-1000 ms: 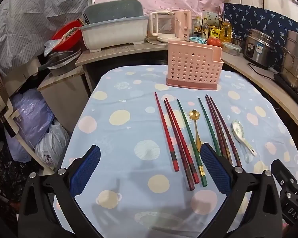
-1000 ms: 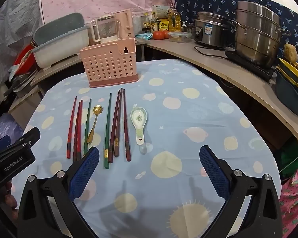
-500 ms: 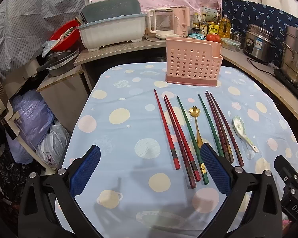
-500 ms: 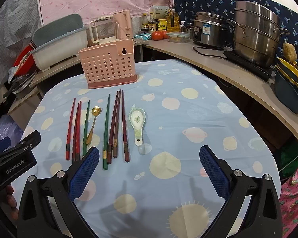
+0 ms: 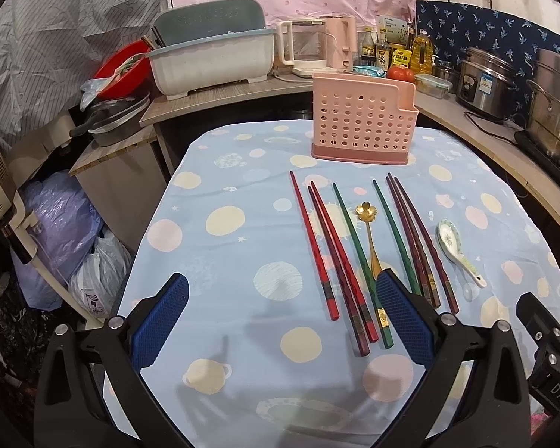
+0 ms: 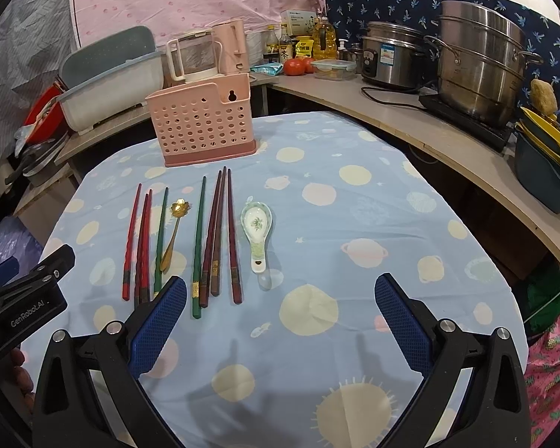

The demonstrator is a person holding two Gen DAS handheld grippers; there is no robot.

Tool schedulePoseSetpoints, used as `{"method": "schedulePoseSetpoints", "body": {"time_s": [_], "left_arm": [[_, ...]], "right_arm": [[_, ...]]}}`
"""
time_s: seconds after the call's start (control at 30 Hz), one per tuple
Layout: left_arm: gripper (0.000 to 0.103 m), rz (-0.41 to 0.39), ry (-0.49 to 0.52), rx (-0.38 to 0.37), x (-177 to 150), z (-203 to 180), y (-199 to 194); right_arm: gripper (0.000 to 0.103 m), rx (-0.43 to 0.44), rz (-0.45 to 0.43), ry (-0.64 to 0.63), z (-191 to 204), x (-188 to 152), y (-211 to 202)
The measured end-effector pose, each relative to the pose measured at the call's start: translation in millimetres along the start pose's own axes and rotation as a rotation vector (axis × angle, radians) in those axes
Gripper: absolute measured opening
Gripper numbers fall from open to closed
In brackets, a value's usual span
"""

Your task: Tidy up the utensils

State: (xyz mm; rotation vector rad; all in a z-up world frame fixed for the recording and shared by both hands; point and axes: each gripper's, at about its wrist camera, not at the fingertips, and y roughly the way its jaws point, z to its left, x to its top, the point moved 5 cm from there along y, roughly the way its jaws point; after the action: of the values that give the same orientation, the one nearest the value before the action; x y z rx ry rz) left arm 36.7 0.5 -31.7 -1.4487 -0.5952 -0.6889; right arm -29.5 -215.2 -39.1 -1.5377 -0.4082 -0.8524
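A pink perforated utensil holder (image 5: 364, 117) stands at the far side of the blue dotted tablecloth (image 5: 235, 224); it also shows in the right wrist view (image 6: 203, 121). In front of it lie several red, green and dark chopsticks (image 5: 349, 254) (image 6: 209, 239), a gold flower spoon (image 5: 367, 224) (image 6: 173, 231) and a white ceramic spoon (image 5: 457, 248) (image 6: 257, 233). My left gripper (image 5: 282, 315) is open and empty above the near table, just short of the chopstick ends. My right gripper (image 6: 280, 317) is open and empty, to the right of the chopsticks.
A counter curves round the back and right with a dish tub (image 5: 212, 59), kettle (image 5: 306, 50), rice cooker (image 6: 392, 56), steel pots (image 6: 481, 63) and bottles. Bags (image 5: 63, 231) lie on the floor left of the table.
Both grippers have drawn back and risen slightly, so the utensils sit a little farther away in both views. Nothing on the table has moved.
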Motion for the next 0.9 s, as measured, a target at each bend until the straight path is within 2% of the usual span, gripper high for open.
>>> {"method": "schedulePoseSetpoints", "body": {"time_s": [0.47,0.9], "left_arm": [[0.096,-0.002,-0.005,-0.014,-1.1,-1.0,0.9],[0.096,0.040,0.003,-0.024,-7.0,-4.7,7.8]], "right_arm": [[0.097,-0.001,0.001,0.000,-0.2,-0.7,0.1],[0.097,0.000,0.002,0.000,-0.4,-1.0,0.8]]}}
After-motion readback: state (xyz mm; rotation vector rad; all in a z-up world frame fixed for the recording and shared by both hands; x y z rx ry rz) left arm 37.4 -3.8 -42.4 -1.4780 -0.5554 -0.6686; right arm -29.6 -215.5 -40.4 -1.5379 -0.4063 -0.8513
